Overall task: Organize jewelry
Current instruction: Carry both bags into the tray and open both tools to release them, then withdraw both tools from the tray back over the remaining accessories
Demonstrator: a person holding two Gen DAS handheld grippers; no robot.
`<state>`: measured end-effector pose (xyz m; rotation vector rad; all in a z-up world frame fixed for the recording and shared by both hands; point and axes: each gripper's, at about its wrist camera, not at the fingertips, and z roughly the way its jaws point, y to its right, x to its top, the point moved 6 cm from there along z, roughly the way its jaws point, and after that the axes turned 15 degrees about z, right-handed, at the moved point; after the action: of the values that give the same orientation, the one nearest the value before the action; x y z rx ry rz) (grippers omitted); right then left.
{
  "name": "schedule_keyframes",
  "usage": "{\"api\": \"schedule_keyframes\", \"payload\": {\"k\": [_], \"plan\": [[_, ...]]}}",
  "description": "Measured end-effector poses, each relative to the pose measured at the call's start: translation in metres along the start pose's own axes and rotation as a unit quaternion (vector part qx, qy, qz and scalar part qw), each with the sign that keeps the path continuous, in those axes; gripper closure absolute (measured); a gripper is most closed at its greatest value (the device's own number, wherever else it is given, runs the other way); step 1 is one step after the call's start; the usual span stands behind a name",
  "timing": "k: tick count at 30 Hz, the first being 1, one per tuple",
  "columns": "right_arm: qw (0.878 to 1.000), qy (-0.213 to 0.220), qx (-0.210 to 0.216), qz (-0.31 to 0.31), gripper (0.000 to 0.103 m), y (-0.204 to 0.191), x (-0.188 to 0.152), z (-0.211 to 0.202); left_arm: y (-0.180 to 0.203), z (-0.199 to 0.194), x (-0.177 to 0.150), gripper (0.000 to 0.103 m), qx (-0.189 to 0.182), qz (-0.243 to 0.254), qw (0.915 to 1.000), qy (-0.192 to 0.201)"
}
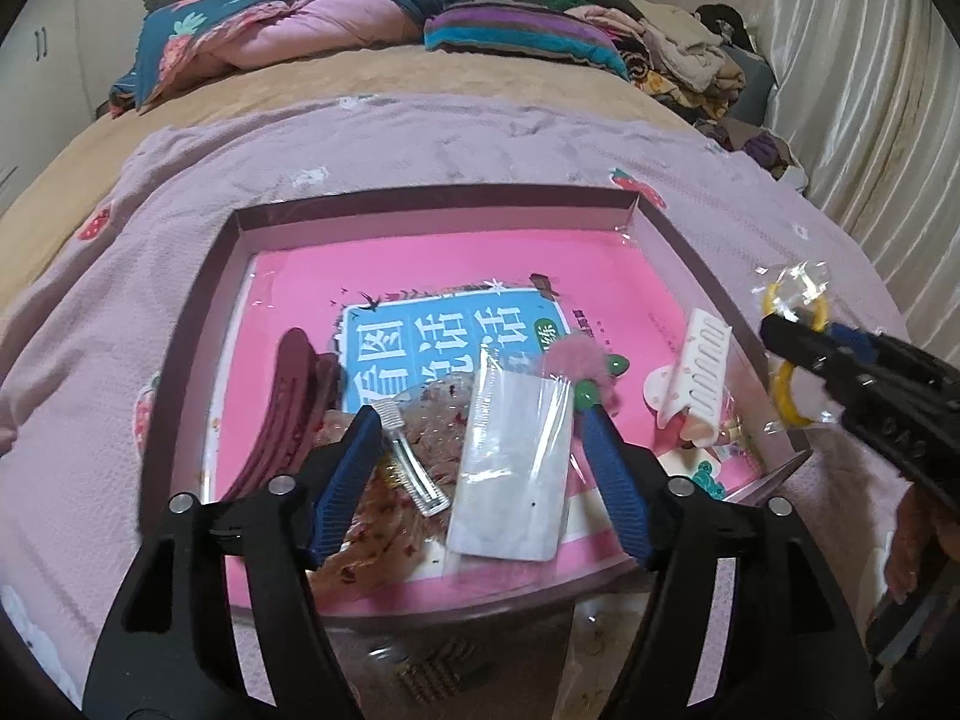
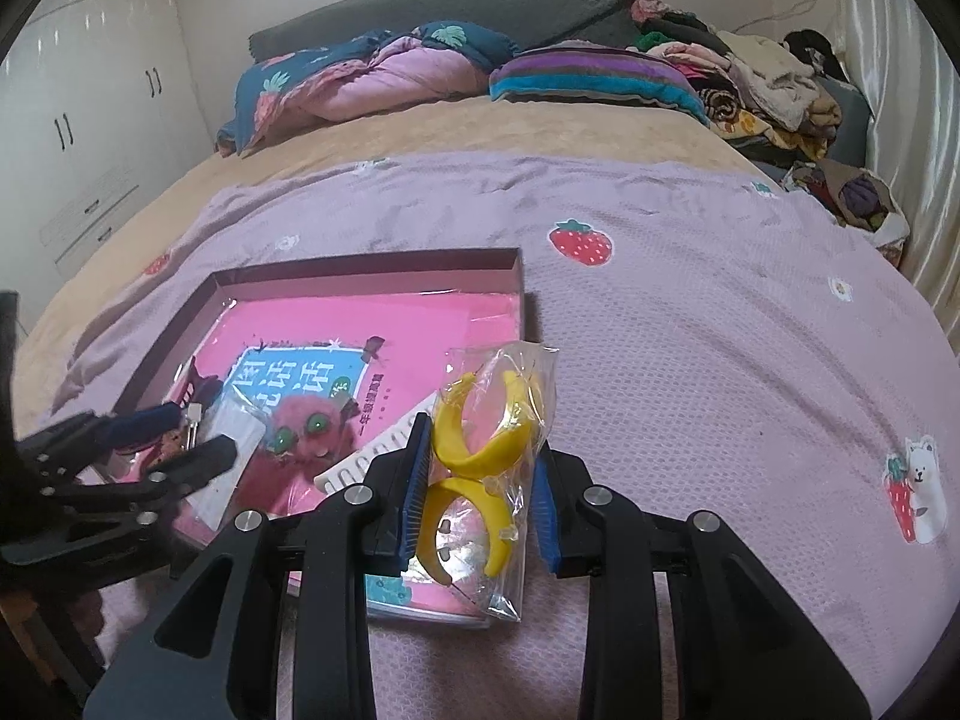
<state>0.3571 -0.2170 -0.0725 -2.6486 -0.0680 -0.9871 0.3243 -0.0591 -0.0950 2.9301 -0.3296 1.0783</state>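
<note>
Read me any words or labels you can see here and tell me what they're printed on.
"看图说话": large white characters on the blue panel of the pink book in the box, upside down to the camera.
Small green badge and side line of print on the cover: too small to read.
Nothing readable elsewhere.

The pink book cover (image 1: 420, 276) lying in the shallow box bears a blue panel (image 1: 444, 336) with large white Chinese characters, seen upside down in the left wrist view; "看图" and "话" can be made out, the rest partly hidden. A smaller line of print beside the panel is too small to read.
</note>
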Motion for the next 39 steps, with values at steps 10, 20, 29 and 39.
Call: {"api": "schedule_keyframes", "payload": {"k": [10, 20, 29, 39], "plan": [[0.999, 0.006, -0.006, -0.031, 0.066, -0.012, -0.005, 0.007, -0.017, -0.031, -0.006, 0.034, 0.011, -0.024, 0.9994, 0.022], [1.000, 0.019, 0.005, -0.017, 0.050, -0.012, 0.003, -0.006, -0.035, -0.065, -0.008, 0.031, 0.028, -0.042, 0.9979, 0.040], [0.998, 0.055, 0.017, -0.006, 0.028, -0.014, 0.013, -0.036, -0.046, -0.094, -0.009, 0.019, 0.036, -0.068, 0.9953, 0.058], [0.993, 0.114, 0.006, -0.027, 0.008, -0.022, 0.017, -0.077, -0.054, -0.131, -0.015, 0.010, 0.057, -0.083, 0.9924, 0.070]]}}
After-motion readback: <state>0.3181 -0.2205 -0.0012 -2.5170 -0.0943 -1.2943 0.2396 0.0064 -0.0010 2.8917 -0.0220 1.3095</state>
